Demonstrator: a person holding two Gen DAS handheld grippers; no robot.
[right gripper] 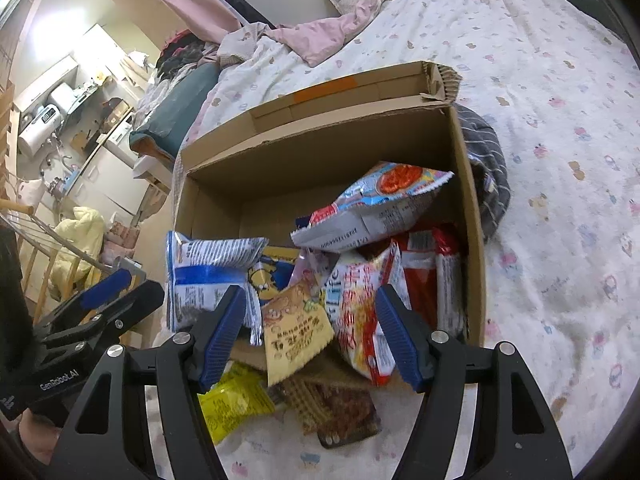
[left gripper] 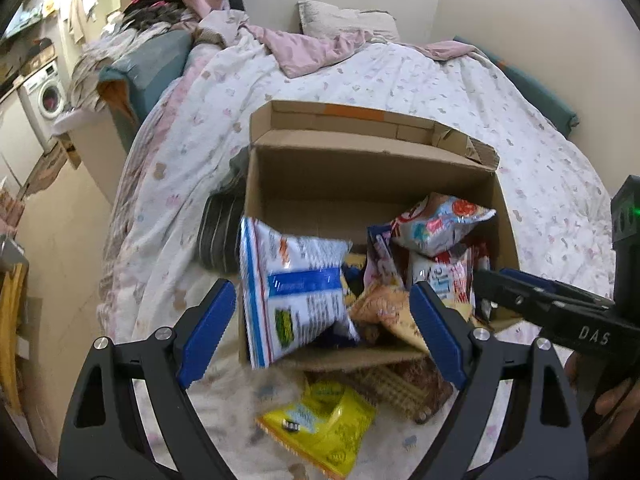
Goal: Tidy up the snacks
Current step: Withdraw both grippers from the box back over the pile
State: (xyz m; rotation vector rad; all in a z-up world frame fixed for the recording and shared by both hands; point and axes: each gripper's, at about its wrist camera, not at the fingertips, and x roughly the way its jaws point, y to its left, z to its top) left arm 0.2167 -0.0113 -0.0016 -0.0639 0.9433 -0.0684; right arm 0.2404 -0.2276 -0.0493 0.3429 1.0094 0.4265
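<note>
An open cardboard box (left gripper: pixel 360 168) (right gripper: pixel 320 152) sits on the bed and holds several snack packets. A white and blue packet (left gripper: pixel 296 292) (right gripper: pixel 208 276) is blurred over the box's near left rim, touching neither jaw. A light blue and red packet (left gripper: pixel 436 224) (right gripper: pixel 380 204) lies on top. A yellow packet (left gripper: pixel 320 428) (right gripper: pixel 232 400) and a brown wafer packet (left gripper: pixel 400 384) (right gripper: pixel 332 404) lie on the bed in front of the box. My left gripper (left gripper: pixel 320 332) is open and empty. My right gripper (right gripper: pixel 312 336) is open and empty, also seen from the side in the left wrist view (left gripper: pixel 516 292).
The bed (left gripper: pixel 440 88) (right gripper: pixel 560 160) has a white patterned duvet, a pink blanket (left gripper: pixel 320 48) and a pillow (left gripper: pixel 344 20). A dark striped cloth (left gripper: pixel 220 236) (right gripper: pixel 488 168) lies beside the box. Left of the bed are piled clothes (left gripper: pixel 132 40) and a washing machine (left gripper: pixel 44 96).
</note>
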